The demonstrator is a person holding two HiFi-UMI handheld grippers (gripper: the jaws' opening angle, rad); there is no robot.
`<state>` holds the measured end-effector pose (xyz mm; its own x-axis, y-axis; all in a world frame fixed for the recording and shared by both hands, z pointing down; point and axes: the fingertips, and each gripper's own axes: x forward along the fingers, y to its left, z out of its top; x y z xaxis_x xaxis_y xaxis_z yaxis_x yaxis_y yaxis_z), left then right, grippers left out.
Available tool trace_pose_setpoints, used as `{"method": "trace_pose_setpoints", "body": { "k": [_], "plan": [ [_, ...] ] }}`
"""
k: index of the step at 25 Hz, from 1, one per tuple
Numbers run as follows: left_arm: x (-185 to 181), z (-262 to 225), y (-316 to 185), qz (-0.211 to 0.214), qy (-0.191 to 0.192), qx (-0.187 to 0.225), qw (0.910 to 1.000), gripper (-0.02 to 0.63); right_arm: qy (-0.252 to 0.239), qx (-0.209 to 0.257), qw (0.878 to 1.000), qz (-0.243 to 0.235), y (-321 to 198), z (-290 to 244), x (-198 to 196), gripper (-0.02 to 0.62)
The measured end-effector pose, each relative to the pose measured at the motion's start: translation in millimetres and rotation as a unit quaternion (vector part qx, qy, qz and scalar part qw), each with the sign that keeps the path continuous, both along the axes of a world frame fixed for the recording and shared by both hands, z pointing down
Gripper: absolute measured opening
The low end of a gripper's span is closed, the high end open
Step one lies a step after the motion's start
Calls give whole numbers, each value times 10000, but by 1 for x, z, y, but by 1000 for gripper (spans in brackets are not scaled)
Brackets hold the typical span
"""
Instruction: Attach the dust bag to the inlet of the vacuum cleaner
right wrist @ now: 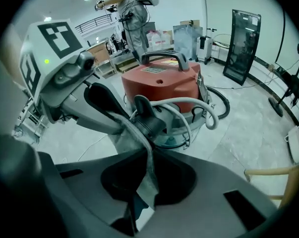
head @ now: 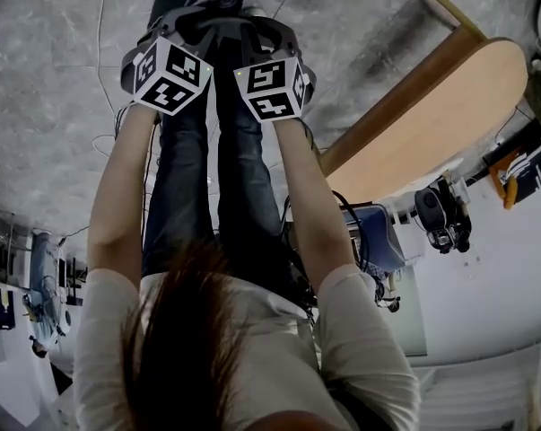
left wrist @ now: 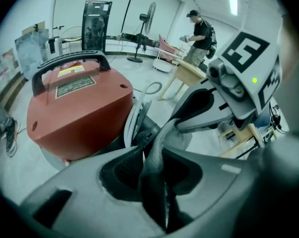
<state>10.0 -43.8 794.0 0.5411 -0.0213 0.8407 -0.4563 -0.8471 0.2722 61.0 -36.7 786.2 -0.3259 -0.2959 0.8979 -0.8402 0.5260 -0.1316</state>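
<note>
Holding grey dust bag (right wrist: 123, 133) stretched between both tongs, above floor, just short of red vacuum cleaner (right wrist: 161, 81) at 12 o'clock. Left tongs (left wrist: 158, 150) clamped on thick fold of bag. Right tongs (right wrist: 145, 152) nearly together, pinching thin edge.

Risks:
- thin edge slipping from right tongs if cloth pulled taut
- fold bunching, hiding bag mouth
- black hose fitting (right wrist: 148, 117) and grey hose (right wrist: 189, 105) at 12 o'clock snagging cloth
- inlet not clearly visible, so misalignment likely

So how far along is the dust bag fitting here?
Done: dust bag picked up, clamped in left gripper and right gripper. In hand: its fabric stretched beside the black inlet of the vacuum cleaner. Left: seating it on the inlet; no fit shows yet.
</note>
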Motion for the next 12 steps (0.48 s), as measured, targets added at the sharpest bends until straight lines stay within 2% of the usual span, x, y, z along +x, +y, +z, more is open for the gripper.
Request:
{"method": "trace_pose_setpoints", "body": {
  "k": [4, 7, 9, 12],
  "plan": [
    [1, 0, 4, -595, 225, -74, 9979, 88, 94, -125, 9996, -248, -5, 0, 2, 37],
    [0, -1, 6, -870, 190, 22, 9960, 86, 81, -145, 9990, -416, -8, 0, 1, 38],
    [0, -2, 8, -801, 66, 75, 9967, 84, 44, -138, 9987, -479, -8, 1, 1, 38],
    [1, -2, 8, -420, -116, 67, 9990, 85, -44, -84, 9995, -315, -5, 1, -1, 37]
  ]
}}
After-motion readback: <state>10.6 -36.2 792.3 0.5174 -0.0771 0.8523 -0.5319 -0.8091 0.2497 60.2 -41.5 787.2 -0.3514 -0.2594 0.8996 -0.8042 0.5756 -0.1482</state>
